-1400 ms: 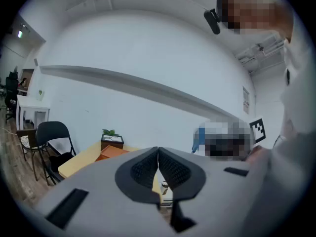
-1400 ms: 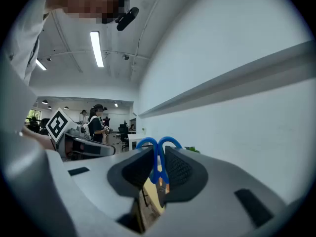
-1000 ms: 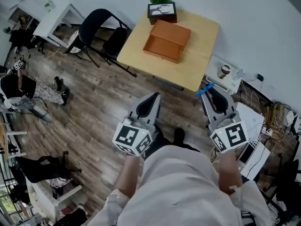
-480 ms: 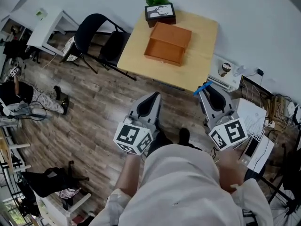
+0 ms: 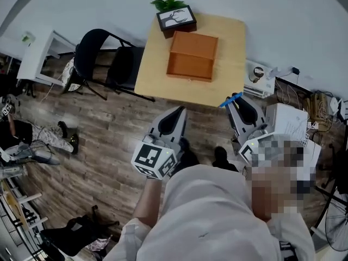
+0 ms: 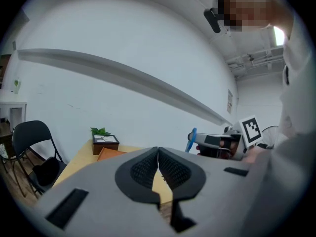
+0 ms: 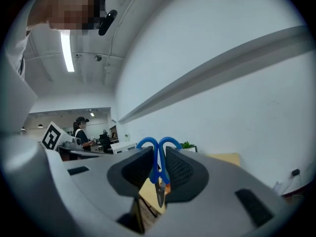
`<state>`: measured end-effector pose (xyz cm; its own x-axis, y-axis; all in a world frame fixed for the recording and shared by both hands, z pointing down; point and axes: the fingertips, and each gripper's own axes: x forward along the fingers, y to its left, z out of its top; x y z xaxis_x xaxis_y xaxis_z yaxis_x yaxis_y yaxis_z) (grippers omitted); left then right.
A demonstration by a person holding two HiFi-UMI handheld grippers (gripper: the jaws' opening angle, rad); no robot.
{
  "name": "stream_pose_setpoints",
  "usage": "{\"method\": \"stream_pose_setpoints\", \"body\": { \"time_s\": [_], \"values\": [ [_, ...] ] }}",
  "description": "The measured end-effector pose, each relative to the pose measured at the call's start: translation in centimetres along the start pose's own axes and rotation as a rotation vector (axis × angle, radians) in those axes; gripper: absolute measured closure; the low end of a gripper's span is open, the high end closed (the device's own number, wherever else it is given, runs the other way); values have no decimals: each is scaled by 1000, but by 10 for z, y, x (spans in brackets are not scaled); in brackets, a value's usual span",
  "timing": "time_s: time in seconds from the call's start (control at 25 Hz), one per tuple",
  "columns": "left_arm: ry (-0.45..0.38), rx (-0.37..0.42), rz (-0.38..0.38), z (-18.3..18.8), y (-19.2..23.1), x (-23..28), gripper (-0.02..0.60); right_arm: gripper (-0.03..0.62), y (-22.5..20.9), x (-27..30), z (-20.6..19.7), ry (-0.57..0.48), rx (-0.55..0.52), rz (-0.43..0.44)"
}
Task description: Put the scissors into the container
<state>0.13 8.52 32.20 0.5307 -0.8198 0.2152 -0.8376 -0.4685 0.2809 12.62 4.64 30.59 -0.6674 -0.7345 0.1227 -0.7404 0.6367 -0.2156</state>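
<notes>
Head view, looking steeply down. The left gripper (image 5: 178, 112) and right gripper (image 5: 232, 101) are held side by side above a floor (image 5: 98, 129) of grey-brown wood planks, just near of a square table (image 5: 231, 64) with a pale, smooth wooden top.

The left gripper's jaws are pressed together at the tips, with nothing between them. Their inner pads (image 6: 145, 169) are black, rounded and finely ribbed, set in smooth grey shells. A white cube (image 5: 154, 159) with black square markers sits at its near end.

The right gripper is clamped on the scissors (image 7: 158, 157). Two blue plastic loop handles rise past the jaw tips, and the short, dark metal blades lie between the ribbed pads, pointing back toward the camera. In the head view the blue handles show as a thin bar across the jaw tips, seen against the table's near right corner, clear of the top.

The container (image 5: 193, 56) is a shallow, rectangular, orange-brown open box with low walls. It lies at the middle of the table, well apart from the scissors and to their far left. Just beyond it, at the far edge, stands a dark box (image 5: 176, 19) with a white deer picture on its top, green leaves (image 5: 168, 3) behind it. A black folding chair (image 5: 103, 58) stands left of the table.
</notes>
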Motion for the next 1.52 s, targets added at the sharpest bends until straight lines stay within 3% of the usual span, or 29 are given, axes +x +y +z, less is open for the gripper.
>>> {"method": "stream_pose_setpoints", "body": {
  "time_s": [0.32, 0.72, 1.08, 1.52],
  "values": [
    [27, 7, -99, 6, 47, -6, 574, 516, 18, 38, -9, 1, 10, -108],
    [63, -13, -153, 0, 74, -13, 574, 516, 25, 63, -24, 46, 23, -183],
    [95, -47, -158, -14, 84, -6, 574, 520, 15, 87, -45, 99, 64, -198],
    [120, -43, -153, -6, 110, 43, 574, 528, -30, 143, -60, 153, 113, -188]
  ]
}}
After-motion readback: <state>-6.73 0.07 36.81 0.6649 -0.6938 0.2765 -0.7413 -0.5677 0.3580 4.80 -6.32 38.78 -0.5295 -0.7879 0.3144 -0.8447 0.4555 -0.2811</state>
